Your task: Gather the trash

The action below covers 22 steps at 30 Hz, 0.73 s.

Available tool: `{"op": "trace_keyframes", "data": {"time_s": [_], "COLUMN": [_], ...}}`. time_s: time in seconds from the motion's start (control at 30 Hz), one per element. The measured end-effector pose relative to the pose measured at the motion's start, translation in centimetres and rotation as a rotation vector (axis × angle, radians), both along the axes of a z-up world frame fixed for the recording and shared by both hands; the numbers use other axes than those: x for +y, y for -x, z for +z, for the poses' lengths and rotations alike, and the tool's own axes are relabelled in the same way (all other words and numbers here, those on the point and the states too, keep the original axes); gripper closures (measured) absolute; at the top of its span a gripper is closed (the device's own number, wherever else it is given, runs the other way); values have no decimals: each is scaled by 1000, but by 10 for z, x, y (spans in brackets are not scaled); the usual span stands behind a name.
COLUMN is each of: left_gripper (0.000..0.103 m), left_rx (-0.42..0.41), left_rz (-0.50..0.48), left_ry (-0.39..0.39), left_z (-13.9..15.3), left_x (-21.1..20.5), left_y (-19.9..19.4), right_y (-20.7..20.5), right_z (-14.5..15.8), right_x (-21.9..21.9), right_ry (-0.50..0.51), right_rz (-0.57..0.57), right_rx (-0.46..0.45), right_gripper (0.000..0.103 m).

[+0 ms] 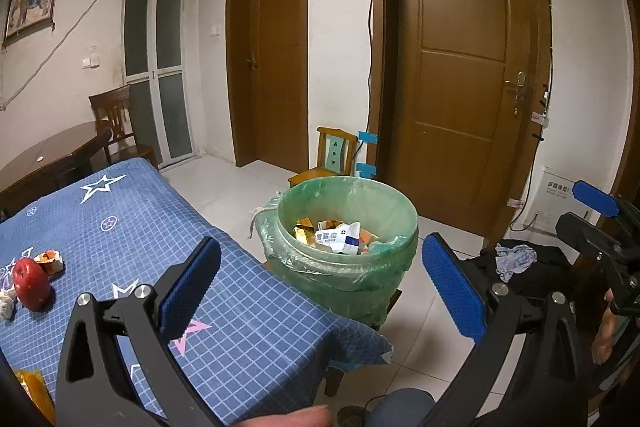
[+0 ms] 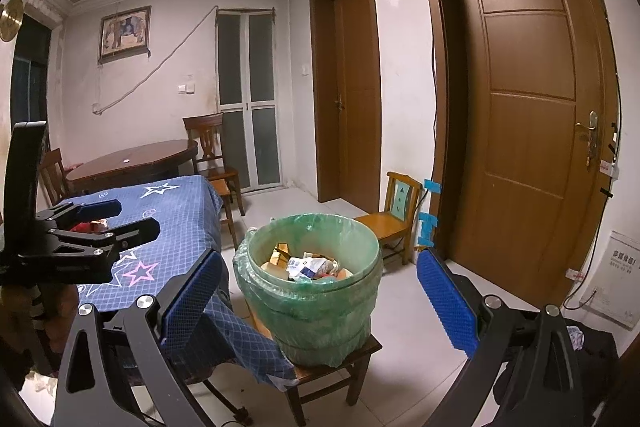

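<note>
Hovering with jaws spread wide and empty, the left gripper (image 1: 320,291) and right gripper (image 2: 320,299) are facing the green-lined trash bin (image 2: 308,291) sitting on a stool (image 2: 340,359) beside the worktop (image 1: 132,227).

The yellow packet (image 1: 30,387) on the table is cut off by the picture's edge; print on the white wrapper (image 1: 338,237) in the bin is unreadable.
</note>
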<state>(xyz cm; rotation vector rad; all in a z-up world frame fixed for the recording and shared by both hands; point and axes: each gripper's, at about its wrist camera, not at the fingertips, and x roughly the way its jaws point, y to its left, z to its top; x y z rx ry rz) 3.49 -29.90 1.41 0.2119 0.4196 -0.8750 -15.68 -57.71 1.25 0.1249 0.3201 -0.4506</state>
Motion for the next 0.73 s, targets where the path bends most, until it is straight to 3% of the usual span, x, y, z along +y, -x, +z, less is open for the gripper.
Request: {"op": "trace_keyframes", "data": {"time_s": [0.73], "left_gripper": [6], "left_rx": [-38], "left_rz": [-41], "left_ry": [-25], "left_z": [0], "left_x": [-15], "left_y": [10], "right_y": [-4], "right_z": [-3], "right_x": [8], "right_ry": [2], "right_rz": [13], "right_rx": [8], "right_gripper": [5]}}
